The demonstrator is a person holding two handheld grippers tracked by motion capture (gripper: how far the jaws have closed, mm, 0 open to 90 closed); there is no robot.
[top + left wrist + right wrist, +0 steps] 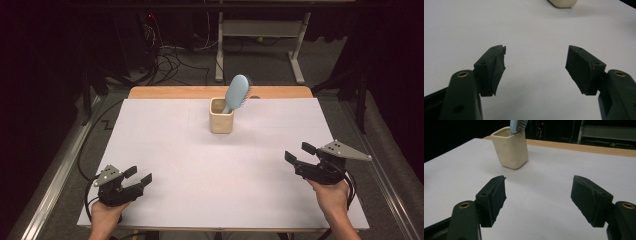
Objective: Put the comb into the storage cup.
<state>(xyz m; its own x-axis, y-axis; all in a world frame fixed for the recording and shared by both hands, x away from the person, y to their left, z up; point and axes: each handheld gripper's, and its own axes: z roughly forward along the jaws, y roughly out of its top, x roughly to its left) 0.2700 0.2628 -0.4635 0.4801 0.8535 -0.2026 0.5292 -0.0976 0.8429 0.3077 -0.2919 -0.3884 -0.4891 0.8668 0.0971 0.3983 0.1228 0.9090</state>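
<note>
A light blue hairbrush [236, 93] stands handle-down in a cream square cup [221, 118] near the far middle of the white-covered desk [165, 150], its oval head leaning up and to the right over the cup's rim, bristles facing right. In the right gripper view the cup [511, 148] sits ahead and to the left, with the brush's lower head [517, 125] rising out of it.

The left hand-held gripper [139, 176] rests at the near left corner of the desk, jaws spread wide and empty; the right hand-held gripper [299, 152] hovers at the near right, also wide open with nothing between its jaws. Both are well apart from the cup.

The brush looks like stiff, light plastic, smooth on the back and likely a little slippery; the bristle side gives under pressure and makes a poor seat for a jaw. The best hold is probably across the edges of the head or on the neck just above the rim, lifting along the lean. The cup looks ceramic, heavier yet tippable, so a sideways pull could drag it over; the other gripper might steady its wall
</note>
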